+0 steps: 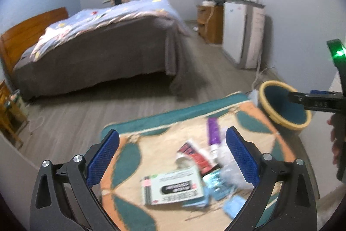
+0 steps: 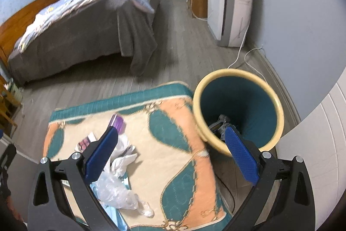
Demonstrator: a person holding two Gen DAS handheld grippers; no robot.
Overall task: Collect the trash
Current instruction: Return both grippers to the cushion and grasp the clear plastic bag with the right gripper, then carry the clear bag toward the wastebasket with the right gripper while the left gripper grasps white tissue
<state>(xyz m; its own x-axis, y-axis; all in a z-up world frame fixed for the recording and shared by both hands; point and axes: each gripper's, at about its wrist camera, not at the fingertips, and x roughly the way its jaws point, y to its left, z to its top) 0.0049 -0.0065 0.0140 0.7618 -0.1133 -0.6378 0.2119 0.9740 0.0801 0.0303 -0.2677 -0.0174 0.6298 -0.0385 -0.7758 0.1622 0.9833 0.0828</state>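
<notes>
Trash lies on a patterned rug (image 1: 151, 151): a white box with black label (image 1: 173, 186), a red and black packet (image 1: 194, 155), a purple tube (image 1: 213, 130), blue wrappers (image 1: 216, 185) and crumpled plastic (image 2: 116, 189). A teal bin with a yellow rim (image 2: 237, 77) stands at the rug's right edge, with some trash in its bottom (image 2: 222, 122). My left gripper (image 1: 173, 157) is open above the pile. My right gripper (image 2: 170, 157) is open and empty, above the rug beside the bin; it also shows in the left wrist view (image 1: 315, 101).
A bed with grey cover (image 1: 97, 51) stands across the wooden floor. A white appliance (image 2: 229, 8) and a wooden cabinet (image 1: 210, 23) stand along the right wall. White cables (image 2: 244, 57) run on the floor behind the bin. A white panel (image 2: 320, 144) is at right.
</notes>
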